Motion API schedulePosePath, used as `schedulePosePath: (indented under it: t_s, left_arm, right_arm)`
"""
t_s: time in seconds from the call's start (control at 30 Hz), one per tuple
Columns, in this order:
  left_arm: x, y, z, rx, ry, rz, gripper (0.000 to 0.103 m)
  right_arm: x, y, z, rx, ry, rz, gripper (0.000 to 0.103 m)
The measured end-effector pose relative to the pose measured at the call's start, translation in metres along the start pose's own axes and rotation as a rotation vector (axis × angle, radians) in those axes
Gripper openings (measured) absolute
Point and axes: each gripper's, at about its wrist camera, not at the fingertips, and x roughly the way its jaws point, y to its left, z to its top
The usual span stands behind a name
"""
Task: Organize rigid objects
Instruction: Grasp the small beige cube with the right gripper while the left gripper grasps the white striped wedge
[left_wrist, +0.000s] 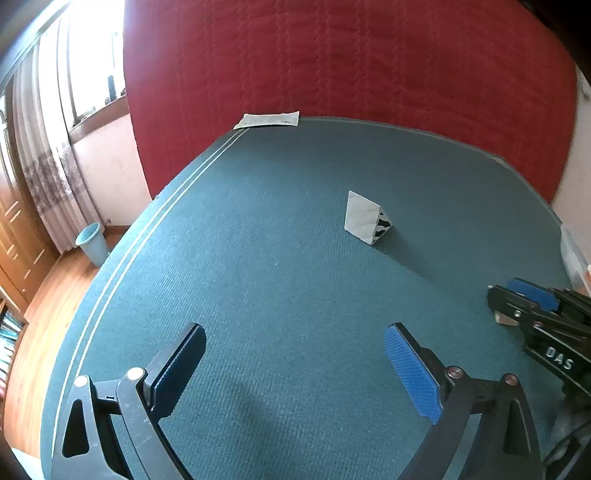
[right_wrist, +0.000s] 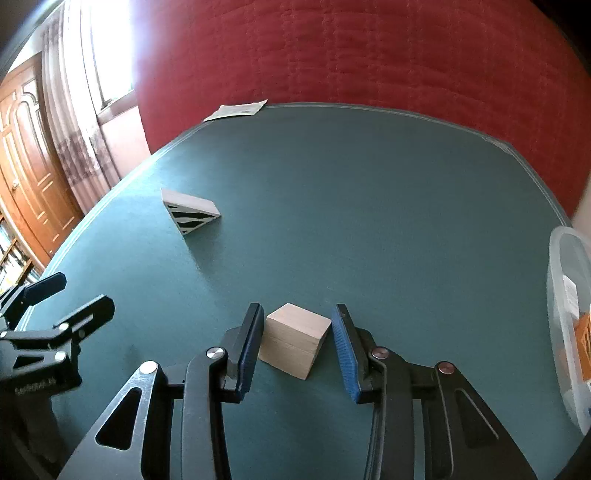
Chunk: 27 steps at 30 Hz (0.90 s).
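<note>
Green felt table (left_wrist: 258, 258), red quilt (left_wrist: 351, 62) behind.

Blown-out window (left_wrist: 92, 55) glare; fisheye-warped edges

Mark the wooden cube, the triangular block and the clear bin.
wooden cube (right_wrist: 297, 341), right wrist view, front left face.
triangular block (left_wrist: 362, 218), left wrist view, white sloped face.
clear bin (right_wrist: 559, 314), right wrist view, near wall below rim.
</note>
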Motion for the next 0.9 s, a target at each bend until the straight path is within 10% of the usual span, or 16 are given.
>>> schedulePosePath:
  t_s: [0.9]
  left_arm:
    - [0.058,-0.041,0.059,0.151,-0.017,0.071,0.097]
  right_arm:
    - [-0.013,-0.035,-0.014,0.091,-0.019,0.065,0.04]
